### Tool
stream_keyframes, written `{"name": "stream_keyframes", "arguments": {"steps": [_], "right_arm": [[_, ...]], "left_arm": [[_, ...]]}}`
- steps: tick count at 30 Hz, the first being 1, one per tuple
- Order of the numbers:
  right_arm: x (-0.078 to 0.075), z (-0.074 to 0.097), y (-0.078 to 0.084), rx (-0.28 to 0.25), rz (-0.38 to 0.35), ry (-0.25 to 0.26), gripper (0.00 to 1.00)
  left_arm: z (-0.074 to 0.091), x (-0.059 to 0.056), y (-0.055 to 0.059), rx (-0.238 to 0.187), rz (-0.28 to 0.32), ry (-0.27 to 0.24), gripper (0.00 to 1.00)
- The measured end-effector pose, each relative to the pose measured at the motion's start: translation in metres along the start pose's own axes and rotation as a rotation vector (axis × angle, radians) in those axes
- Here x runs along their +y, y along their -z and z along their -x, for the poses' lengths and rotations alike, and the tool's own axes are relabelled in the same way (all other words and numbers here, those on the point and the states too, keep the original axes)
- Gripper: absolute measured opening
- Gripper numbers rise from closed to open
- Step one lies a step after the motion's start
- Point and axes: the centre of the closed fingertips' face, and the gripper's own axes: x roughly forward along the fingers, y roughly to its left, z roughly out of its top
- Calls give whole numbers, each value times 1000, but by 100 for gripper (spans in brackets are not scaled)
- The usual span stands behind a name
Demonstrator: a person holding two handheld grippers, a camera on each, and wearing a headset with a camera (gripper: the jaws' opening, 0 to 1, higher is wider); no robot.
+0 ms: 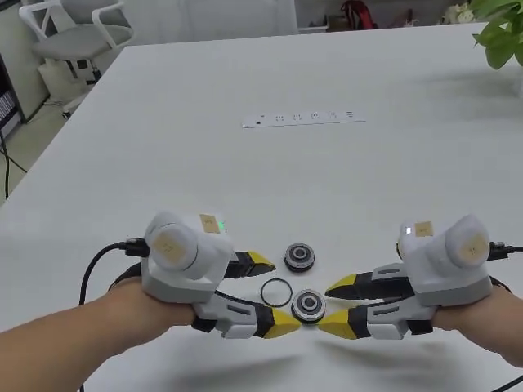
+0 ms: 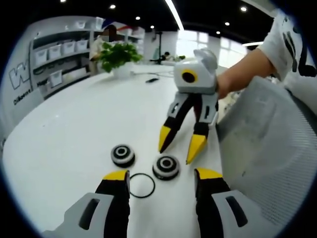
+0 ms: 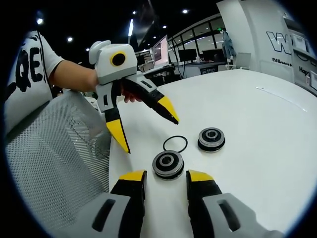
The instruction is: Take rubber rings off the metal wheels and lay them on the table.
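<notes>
Two metal wheels lie on the white table (image 1: 270, 171): the near wheel (image 1: 309, 305) (image 2: 166, 167) (image 3: 168, 164) sits between both grippers' tips, the far wheel (image 1: 299, 256) (image 2: 123, 154) (image 3: 211, 139) a little beyond. A loose black rubber ring (image 1: 276, 291) (image 2: 141, 185) (image 3: 175, 143) lies flat beside them. My left gripper (image 1: 272, 294) (image 2: 163, 175) is open, its jaws straddling the ring and near wheel. My right gripper (image 1: 331, 304) (image 3: 165, 175) is open too, tips just short of the near wheel. Neither holds anything.
A white power strip (image 1: 302, 119) lies across the table's middle. A green plant (image 1: 500, 28) stands at the far right corner, white chairs (image 1: 78, 33) at the far left. A mesh chair back (image 3: 54, 163) sits by the table's near edge.
</notes>
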Motion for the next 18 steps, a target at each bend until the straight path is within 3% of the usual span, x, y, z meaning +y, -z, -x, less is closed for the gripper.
{"name": "stream_keyframes", "arguments": {"steps": [18], "right_arm": [[-2, -6, 2, -16, -17, -2, 23]], "left_arm": [[-16, -4, 1, 14, -3, 17, 38]]}}
